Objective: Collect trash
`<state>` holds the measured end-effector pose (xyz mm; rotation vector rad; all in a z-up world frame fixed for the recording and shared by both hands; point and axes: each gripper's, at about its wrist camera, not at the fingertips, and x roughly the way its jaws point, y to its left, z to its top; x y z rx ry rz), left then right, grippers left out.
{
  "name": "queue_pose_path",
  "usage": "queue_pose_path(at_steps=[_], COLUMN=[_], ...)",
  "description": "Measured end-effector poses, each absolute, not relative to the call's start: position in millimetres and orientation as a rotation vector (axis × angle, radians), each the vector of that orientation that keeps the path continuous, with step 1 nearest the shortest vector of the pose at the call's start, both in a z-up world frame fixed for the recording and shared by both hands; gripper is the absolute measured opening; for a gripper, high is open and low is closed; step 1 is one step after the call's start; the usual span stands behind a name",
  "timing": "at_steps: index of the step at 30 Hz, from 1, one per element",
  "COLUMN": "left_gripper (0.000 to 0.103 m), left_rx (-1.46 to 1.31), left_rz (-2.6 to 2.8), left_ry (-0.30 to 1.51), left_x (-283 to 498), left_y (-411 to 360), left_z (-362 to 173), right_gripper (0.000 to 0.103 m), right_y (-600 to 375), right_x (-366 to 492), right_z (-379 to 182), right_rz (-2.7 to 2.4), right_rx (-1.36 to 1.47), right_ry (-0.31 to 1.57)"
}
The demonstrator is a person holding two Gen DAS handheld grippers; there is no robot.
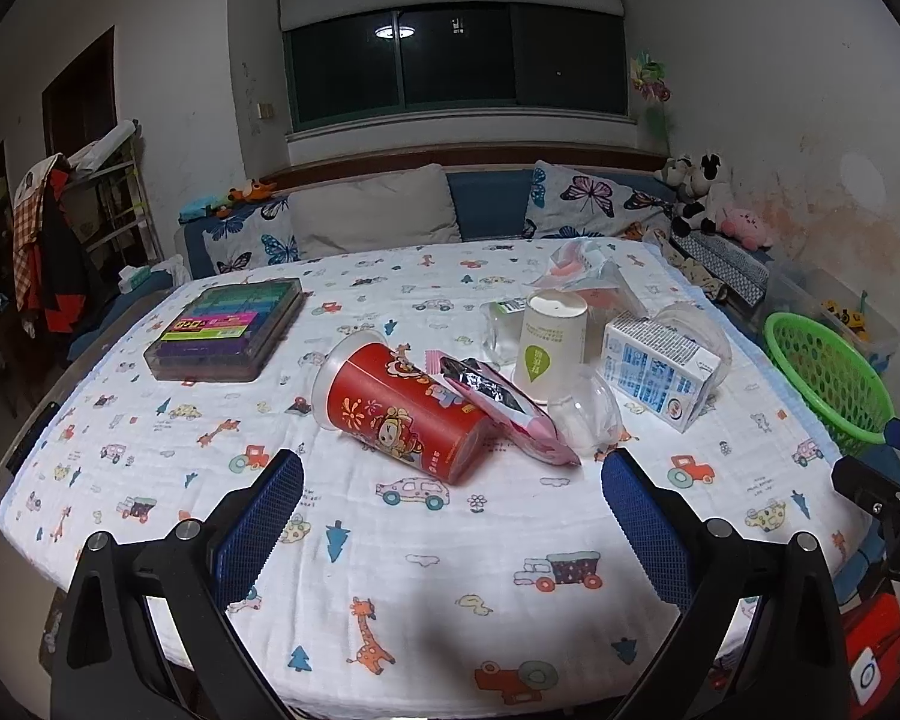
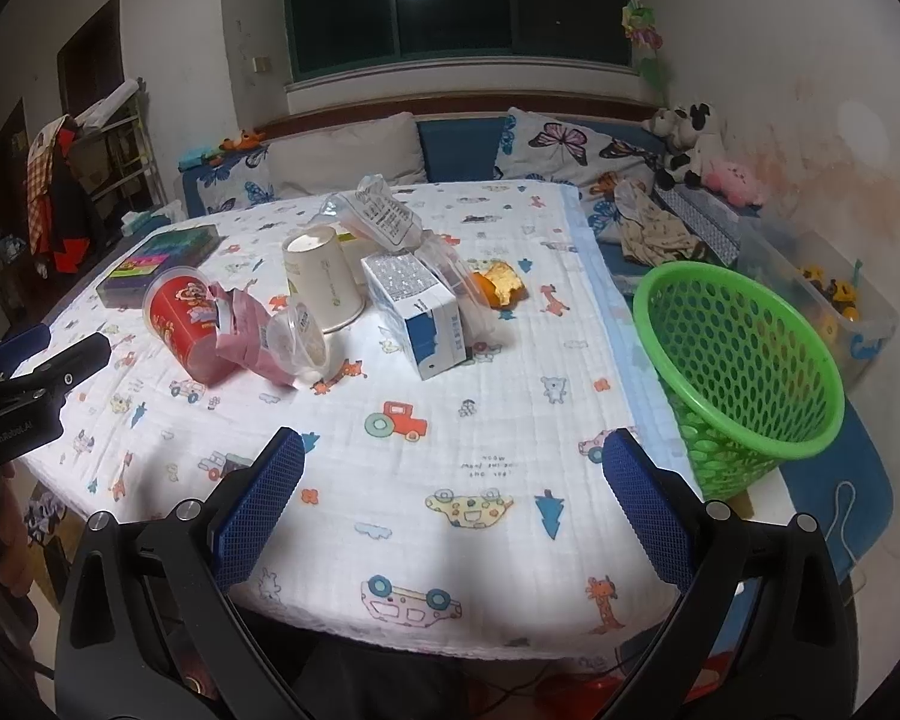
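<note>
Trash lies in a cluster on the cloth-covered table [image 1: 450, 540]. A red cup [image 1: 402, 414] lies on its side, with a pink wrapper [image 1: 504, 408] and a clear plastic lid [image 1: 588, 414] against it. Behind stand an upturned paper cup [image 1: 549, 342] and a white and blue carton [image 1: 660, 369]. An orange peel [image 2: 501, 285] lies behind the carton [image 2: 420, 312]. The green basket [image 2: 744, 360] leans at the table's right edge. My left gripper [image 1: 453, 474] is open, just short of the red cup. My right gripper [image 2: 453, 456] is open over bare cloth, left of the basket.
A clear box of coloured items [image 1: 228, 330] sits at the table's far left. Clear plastic bags [image 2: 378, 210] lie behind the cups. A sofa with butterfly pillows [image 1: 588, 198] runs behind the table. A clear toy bin [image 2: 828, 300] stands right of the basket.
</note>
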<state>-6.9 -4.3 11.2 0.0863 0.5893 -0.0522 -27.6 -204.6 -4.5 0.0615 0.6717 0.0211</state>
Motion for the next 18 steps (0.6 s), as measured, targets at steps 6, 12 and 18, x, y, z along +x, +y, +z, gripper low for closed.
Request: queue_pose_path(at_steps=[6,12,18], left_gripper=[0.097,0.097,0.097], left_rx=[0.088,0.086,0.088], left_rz=[-0.063,-0.07,-0.078], left_ry=[0.585,0.585,0.586], left_x=[-8.3,-9.4,-10.4], left_y=[-8.3,-9.8,-14.1], left_z=[9.9,10.1,9.1], right_gripper=[0.099,0.099,0.099], right_y=[-205.7,-204.8,-205.0], right_x=[-28.8,-28.7,-28.8], right_z=[-3.6,-3.4,-2.8], right_rz=[0.017,0.016,0.017], right_rx=[0.061,0.057,0.056], right_ry=[0.668,0.667,0.665])
